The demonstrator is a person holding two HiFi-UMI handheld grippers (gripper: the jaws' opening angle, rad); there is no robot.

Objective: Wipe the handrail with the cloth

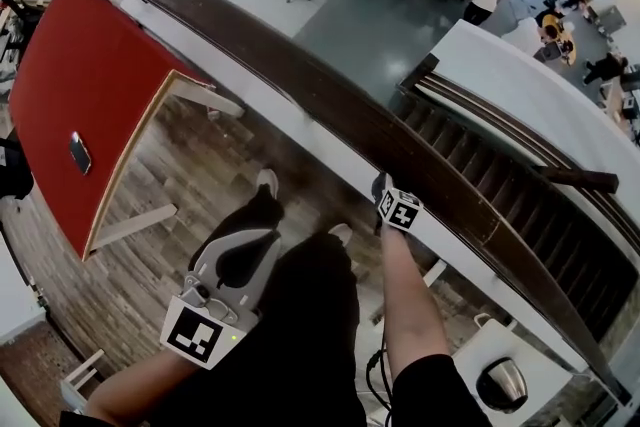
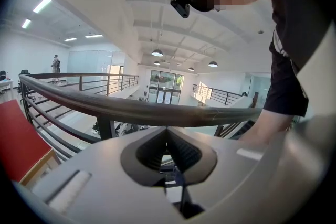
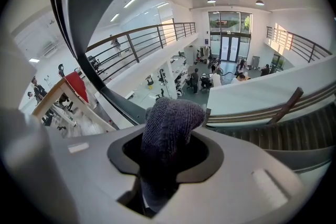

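Head view: the handrail, a dark wooden band, runs from 10 o'clock to 4 o'clock. The right hand-held gripper sits just right of centre with its tip at the rail's near edge. Only its marker cube and a dark scrap beyond it show, so the cloth is hard to make out here and contact is not readable. The left hand-held gripper is at 7 o'clock, over the wooden floor, well apart from the rail. A red table at 9 o'clock is cut off by the edge, with a phone lying on it.

Left gripper view: jaws together tip to tip, nothing between them. The handrail crosses just above the tips.

Right gripper view: jaws clamped on the cloth, a dark grey knit, bunched and standing up out of them. Its lower part is lost in the gap. The handrail is a blurred dark arc at 10 o'clock, and whether the cloth touches it cannot be told
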